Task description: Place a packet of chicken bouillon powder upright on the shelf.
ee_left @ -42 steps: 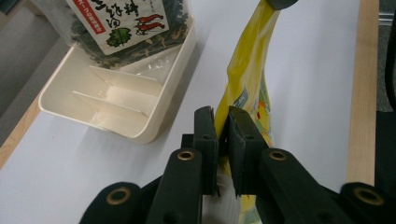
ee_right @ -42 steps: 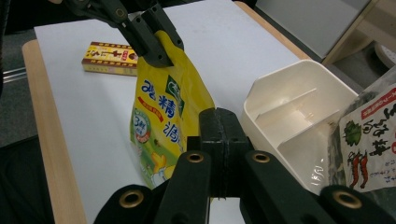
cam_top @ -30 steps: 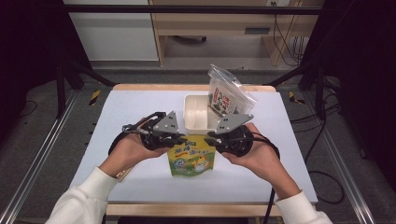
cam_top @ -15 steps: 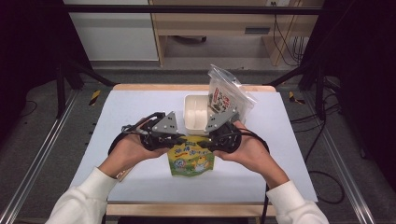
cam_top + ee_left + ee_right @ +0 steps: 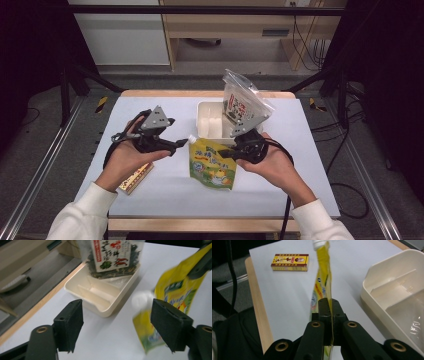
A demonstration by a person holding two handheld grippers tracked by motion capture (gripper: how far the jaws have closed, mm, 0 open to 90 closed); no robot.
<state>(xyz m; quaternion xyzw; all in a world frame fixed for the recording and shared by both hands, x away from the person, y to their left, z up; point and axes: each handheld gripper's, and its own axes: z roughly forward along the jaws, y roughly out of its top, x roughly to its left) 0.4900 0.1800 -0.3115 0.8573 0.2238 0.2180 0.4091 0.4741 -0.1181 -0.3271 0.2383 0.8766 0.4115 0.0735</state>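
The right gripper (image 5: 226, 151) has its jaws clenched on the right edge of a yellow spouted pouch (image 5: 212, 163), held up over the middle of the white worktop (image 5: 170, 185); in the right gripper view the pouch (image 5: 323, 285) runs edge-on between the two pressed jaws, its white cap (image 5: 320, 242) at the far end. These jaws have just been closing, with the pouch between them. The left gripper (image 5: 181, 144) sits at about nine o'clock from the pouch, its jaws released (they have just been opening) and nothing between them; its tips are just beside the cap (image 5: 191, 139). At twelve o'clock from the pouch stands a cream divided tray (image 5: 209, 125), with a clear bag of dried greens (image 5: 242, 103) leaning in its right end. A small yellow box (image 5: 137, 176) lies at eight o'clock, partly under the left hand (image 5: 125, 160).
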